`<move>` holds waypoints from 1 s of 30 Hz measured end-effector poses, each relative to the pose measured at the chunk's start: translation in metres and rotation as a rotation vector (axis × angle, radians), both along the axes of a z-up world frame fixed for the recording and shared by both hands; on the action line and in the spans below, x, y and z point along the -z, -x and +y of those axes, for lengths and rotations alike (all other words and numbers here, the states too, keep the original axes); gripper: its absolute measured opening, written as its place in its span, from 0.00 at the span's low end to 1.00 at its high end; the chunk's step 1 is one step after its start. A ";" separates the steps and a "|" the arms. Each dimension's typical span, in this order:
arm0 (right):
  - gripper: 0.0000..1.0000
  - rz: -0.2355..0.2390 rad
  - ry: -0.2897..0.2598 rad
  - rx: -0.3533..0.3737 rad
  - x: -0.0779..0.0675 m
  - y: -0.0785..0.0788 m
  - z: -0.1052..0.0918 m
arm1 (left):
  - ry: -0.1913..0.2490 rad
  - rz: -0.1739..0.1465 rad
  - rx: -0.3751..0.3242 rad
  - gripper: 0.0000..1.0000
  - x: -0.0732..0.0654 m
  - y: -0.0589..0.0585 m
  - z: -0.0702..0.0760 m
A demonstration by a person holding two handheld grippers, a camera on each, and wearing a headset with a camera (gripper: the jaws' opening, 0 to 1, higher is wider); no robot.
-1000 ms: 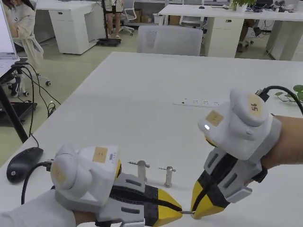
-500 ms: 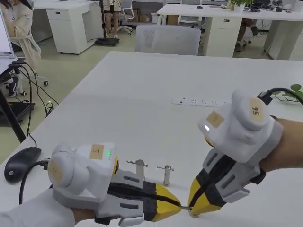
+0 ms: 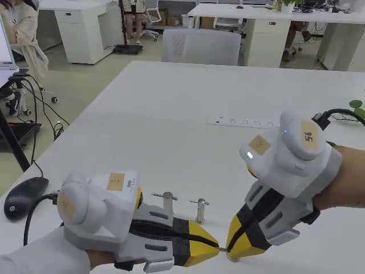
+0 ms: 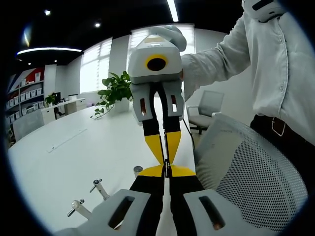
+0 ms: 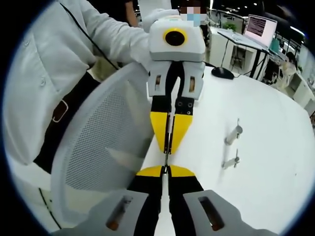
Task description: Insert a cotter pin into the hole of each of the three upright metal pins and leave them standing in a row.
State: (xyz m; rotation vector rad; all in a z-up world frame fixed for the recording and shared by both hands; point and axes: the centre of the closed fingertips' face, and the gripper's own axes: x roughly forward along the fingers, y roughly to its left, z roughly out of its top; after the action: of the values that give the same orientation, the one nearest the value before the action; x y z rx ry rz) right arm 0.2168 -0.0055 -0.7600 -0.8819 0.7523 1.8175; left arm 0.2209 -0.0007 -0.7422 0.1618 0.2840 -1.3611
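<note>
Left claw [image 3: 212,249]: jaws pressed together, apparently nipping the cotter pin [image 3: 222,249], a thin sliver of wire poking from its tips toward the right claw.
Right claw [image 3: 231,251]: jaws also together, tips down at the table [image 3: 171,125], almost tip-to-tip w/ the left claw. What it pinches can't be told (its own tips hide it).
Third metal pin [image 3: 233,258]: a bit of bright metal shows just beneath the right claw's tips, near the table's front edge. Whether it stands upright can't be told.
Left-hand pin [image 3: 167,201] & middle pin [image 3: 200,210]: upright, just beside each other behind the claws, each w/ a cross-wire through its top.
Handling, cotter pin: judged v. light, springy and slick, so apt to twist or flick out of a hard nip. Best held at the head end, legs free & in line w/ the hole.
Handling, metal pin: judged stiff and small on a narrow base, so prob. tips easily. Grip the shank below the hole so the hole stays clear.
Stage: third of three insertions, judged under way.
</note>
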 end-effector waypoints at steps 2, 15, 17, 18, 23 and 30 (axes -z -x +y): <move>0.04 -0.005 0.006 0.015 0.001 -0.002 -0.001 | 0.000 -0.005 -0.005 0.01 0.001 -0.001 -0.001; 0.03 -0.008 0.016 0.092 0.003 -0.011 -0.018 | 0.001 0.038 -0.027 0.15 0.010 -0.013 0.004; 0.03 -0.009 0.020 0.105 0.003 -0.012 -0.023 | -0.008 0.040 -0.037 0.17 0.016 -0.018 0.007; 0.03 -0.007 0.022 0.115 0.003 -0.013 -0.026 | -0.012 0.034 -0.038 0.18 0.018 -0.020 0.008; 0.03 -0.003 0.032 0.156 0.003 -0.014 -0.040 | -0.067 -0.016 -0.048 0.21 0.035 -0.038 0.006; 0.03 -0.004 0.045 0.202 0.000 -0.015 -0.058 | -0.112 -0.080 -0.019 0.26 0.055 -0.055 -0.005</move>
State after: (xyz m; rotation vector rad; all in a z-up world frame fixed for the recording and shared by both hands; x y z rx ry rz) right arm 0.2316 -0.0634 -0.7600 -0.8081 0.8517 1.6255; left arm 0.2754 -0.0055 -0.7973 0.3055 0.2935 -1.3174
